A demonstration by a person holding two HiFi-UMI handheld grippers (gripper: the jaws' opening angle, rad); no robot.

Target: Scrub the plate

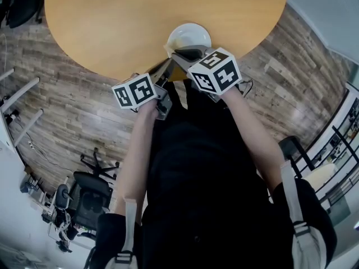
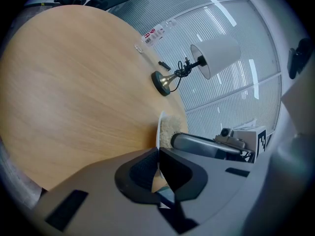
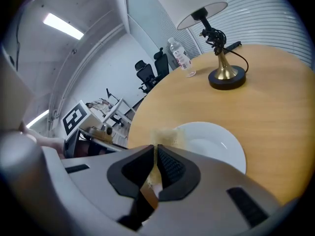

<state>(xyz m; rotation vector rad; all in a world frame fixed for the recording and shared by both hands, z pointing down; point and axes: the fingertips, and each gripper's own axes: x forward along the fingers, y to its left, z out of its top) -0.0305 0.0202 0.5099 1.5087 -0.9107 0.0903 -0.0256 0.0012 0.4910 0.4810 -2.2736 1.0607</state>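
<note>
A white plate (image 1: 189, 37) sits at the near edge of the round wooden table (image 1: 112, 21). My left gripper (image 2: 158, 156) is shut on the plate's (image 2: 159, 127) near rim, which shows as a thin white edge between the pads. In the head view this left gripper (image 1: 166, 67) reaches in from the left. My right gripper (image 3: 155, 154) is shut on a beige sponge (image 3: 163, 135), which lies against the plate's (image 3: 216, 149) left inner side. The same sponge (image 2: 170, 126) shows beside the rim in the left gripper view, and the right gripper (image 1: 186, 54) is over the plate.
A brass-footed lamp (image 3: 224, 73) with a white shade stands further back on the table; the lamp (image 2: 167, 81) also appears in the left gripper view. A water bottle (image 3: 181, 58) lies near the far edge. Office chairs (image 1: 84, 198) stand on the wood floor behind the person.
</note>
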